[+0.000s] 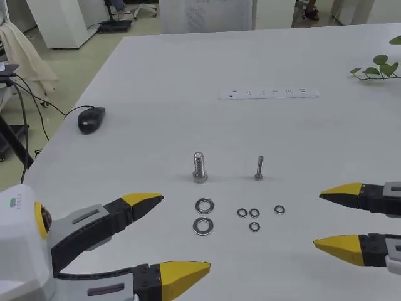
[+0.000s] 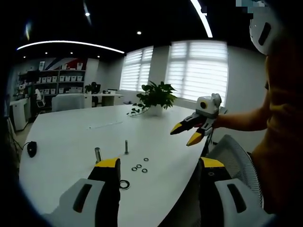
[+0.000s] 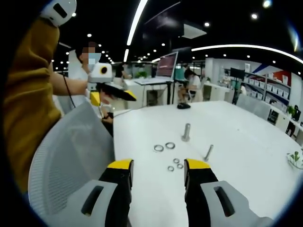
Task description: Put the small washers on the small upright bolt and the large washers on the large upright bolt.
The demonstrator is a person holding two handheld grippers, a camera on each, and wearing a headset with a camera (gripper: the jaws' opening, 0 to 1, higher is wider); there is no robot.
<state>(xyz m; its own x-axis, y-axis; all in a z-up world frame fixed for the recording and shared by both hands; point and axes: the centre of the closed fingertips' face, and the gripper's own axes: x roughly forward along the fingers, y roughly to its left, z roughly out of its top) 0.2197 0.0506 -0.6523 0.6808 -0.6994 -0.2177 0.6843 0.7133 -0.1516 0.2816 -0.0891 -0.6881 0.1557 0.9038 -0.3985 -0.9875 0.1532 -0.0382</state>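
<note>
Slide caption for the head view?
Left gripper and right gripper, both open, flank large bolt, small bolt, two large washers, four small washers.

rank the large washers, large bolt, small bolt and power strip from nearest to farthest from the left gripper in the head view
1. large washers, just right of the left gripper
2. large bolt, upright behind them
3. small bolt, further right
4. power strip, farthest back
</note>
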